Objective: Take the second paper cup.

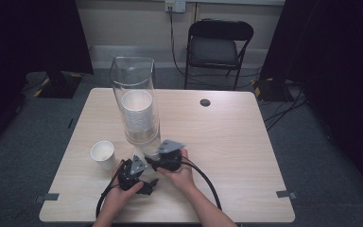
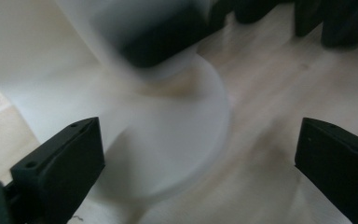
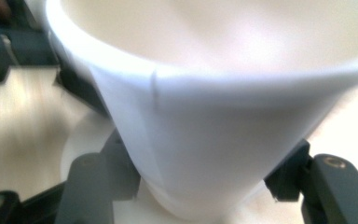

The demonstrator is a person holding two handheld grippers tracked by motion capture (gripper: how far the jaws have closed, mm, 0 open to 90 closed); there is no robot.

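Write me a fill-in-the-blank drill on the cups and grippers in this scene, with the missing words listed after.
1. The right gripper is shut on a white paper ____.
2. The stack of cups stands inside a tall clear ____.
3. The fingers of the left gripper stand ____, gripping nothing.
4. A single cup stands upright on the table, to the ____ of the two grippers in the high view.

Missing words: cup; tube; open; left

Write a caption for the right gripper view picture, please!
Right tongs squeeze a white paper cup near its base, just above the table.
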